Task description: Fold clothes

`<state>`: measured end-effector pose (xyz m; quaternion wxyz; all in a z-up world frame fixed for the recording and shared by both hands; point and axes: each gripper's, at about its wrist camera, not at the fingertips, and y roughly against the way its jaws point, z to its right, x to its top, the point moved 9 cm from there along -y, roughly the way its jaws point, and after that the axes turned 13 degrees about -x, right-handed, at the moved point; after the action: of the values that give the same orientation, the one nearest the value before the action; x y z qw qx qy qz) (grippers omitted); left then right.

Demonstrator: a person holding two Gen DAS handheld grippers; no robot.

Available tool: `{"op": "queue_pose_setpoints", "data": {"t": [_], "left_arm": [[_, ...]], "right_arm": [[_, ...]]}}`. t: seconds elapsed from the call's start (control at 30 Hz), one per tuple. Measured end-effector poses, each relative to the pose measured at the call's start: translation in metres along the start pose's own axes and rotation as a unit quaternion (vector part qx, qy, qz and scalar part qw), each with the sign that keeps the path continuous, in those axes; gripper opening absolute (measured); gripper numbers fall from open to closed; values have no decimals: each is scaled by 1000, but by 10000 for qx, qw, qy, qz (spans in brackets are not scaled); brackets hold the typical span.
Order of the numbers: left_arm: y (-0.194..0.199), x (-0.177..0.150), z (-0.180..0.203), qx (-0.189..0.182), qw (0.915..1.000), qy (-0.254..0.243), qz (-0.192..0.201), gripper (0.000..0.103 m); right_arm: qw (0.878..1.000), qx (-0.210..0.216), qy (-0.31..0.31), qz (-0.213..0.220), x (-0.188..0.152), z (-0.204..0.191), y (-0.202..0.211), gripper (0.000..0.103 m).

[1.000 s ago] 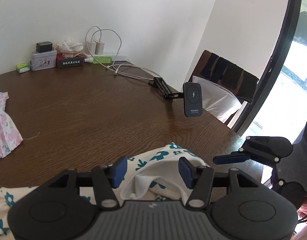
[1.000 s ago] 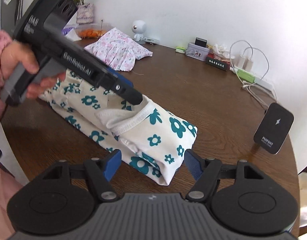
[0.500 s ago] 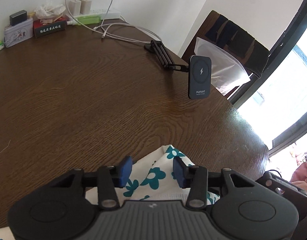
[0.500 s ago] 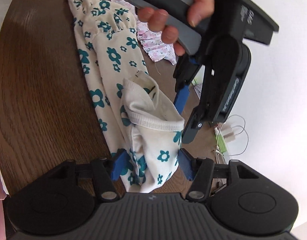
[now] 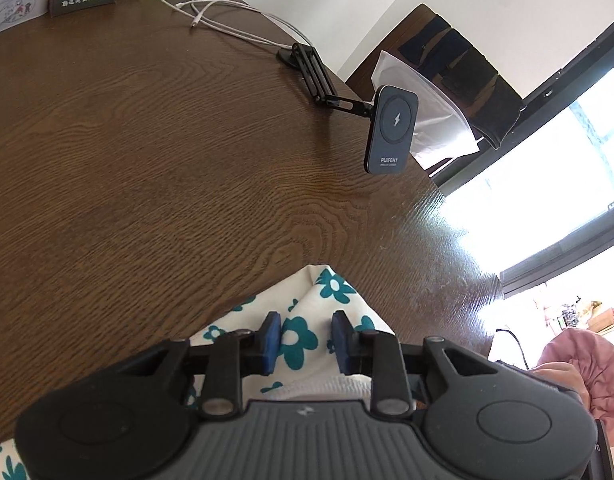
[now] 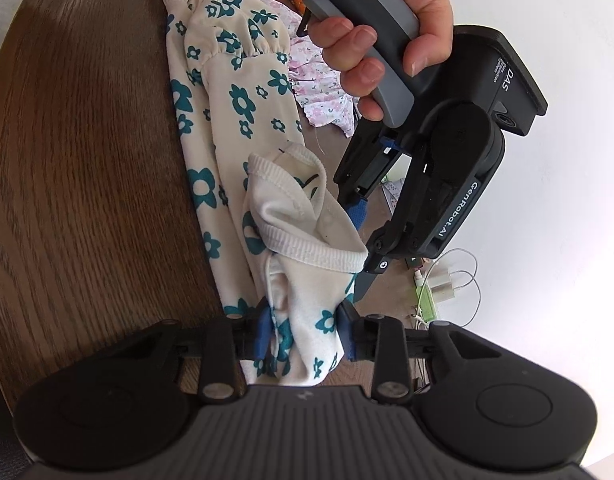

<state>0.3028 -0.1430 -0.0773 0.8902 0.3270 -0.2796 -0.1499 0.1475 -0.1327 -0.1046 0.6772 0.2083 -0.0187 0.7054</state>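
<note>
1. At the far left of the right wrist view, a dark wooden table (image 6: 79, 152) fills the frame, its grain running away from the camera.
2. A cream garment with teal flowers (image 6: 227, 92) lies stretched along the table, its gathered sleeve toward the far end.
3. Beside it, further back, a pink floral garment (image 6: 323, 92) is partly hidden behind a hand.
4. The right gripper (image 6: 303, 334) has its blue pads pressed on a bunched fold of the cream garment, clamped on the cloth near its ribbed white hem (image 6: 307, 248).
5. To the right, the left gripper (image 6: 363, 248) is held in a bare hand (image 6: 391, 36); its tips meet the ribbed hem (whether they pinch it cannot be told here).
6. In the left wrist view, the left gripper (image 5: 305, 338) shows blue pads (image 5: 270, 336) a little apart, with flowered cloth between them; contact is unclear.
7. Further right on the table stands a black wireless charger (image 5: 393, 130) on a folding arm, with white cables (image 5: 235, 32) behind it.
</note>
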Motion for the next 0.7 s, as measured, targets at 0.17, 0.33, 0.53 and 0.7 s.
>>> {"op": "queue_pose_setpoints", "data": {"t": [0.17, 0.33, 0.53, 0.7], "left_arm": [[3, 1, 0, -3, 9996, -60, 268, 12], [6, 10, -4, 206, 9983, -73, 545, 0], [7, 13, 4, 1, 9987, -127, 484, 3], [18, 5, 6, 55, 9987, -339, 374, 43]], "right_arm": [[10000, -34, -25, -22, 1, 2, -2, 14], [9999, -47, 90, -24, 3, 2, -2, 14], [9998, -111, 176, -44, 4, -1, -2, 14], [9998, -138, 138, -30, 3, -1, -1, 15]]}}
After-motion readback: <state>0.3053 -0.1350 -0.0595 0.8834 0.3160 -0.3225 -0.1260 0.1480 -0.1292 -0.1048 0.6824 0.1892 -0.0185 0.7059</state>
